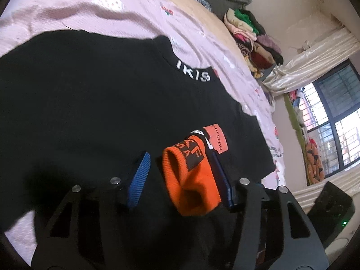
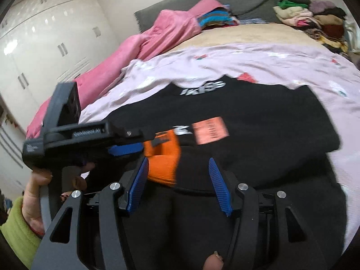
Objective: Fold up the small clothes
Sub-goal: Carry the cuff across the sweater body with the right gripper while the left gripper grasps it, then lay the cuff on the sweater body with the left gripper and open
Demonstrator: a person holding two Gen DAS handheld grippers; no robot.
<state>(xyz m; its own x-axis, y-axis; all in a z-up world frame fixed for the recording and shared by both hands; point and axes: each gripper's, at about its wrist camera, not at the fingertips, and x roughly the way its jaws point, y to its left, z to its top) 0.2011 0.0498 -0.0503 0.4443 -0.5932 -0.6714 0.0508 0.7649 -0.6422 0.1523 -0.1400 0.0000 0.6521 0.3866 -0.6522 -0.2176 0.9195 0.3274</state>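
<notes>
A black sweater (image 1: 90, 101) (image 2: 258, 123) with white "IKISS" letters at its collar lies spread on the pink bed sheet (image 1: 112, 11) (image 2: 225, 63). Its orange cuff (image 1: 189, 175) (image 2: 164, 164) lies folded over the body beside an orange label (image 1: 217, 141) (image 2: 210, 130). My left gripper (image 1: 180, 155) (image 2: 148, 144) straddles the cuff. The cuff rests against the right pad, and the left pad stands apart from it. My right gripper (image 2: 178, 160) is open just in front of the cuff, whose edge lies by its left pad (image 2: 139, 184).
A pile of folded clothes (image 1: 252, 36) (image 2: 310, 15) sits at the bed's far corner. A pink blanket (image 2: 135, 51) lies along the left side, with a white wardrobe (image 2: 45, 33) behind. A hand (image 2: 36, 193) in a green sleeve holds the left gripper. A window (image 1: 333, 117) is at the right.
</notes>
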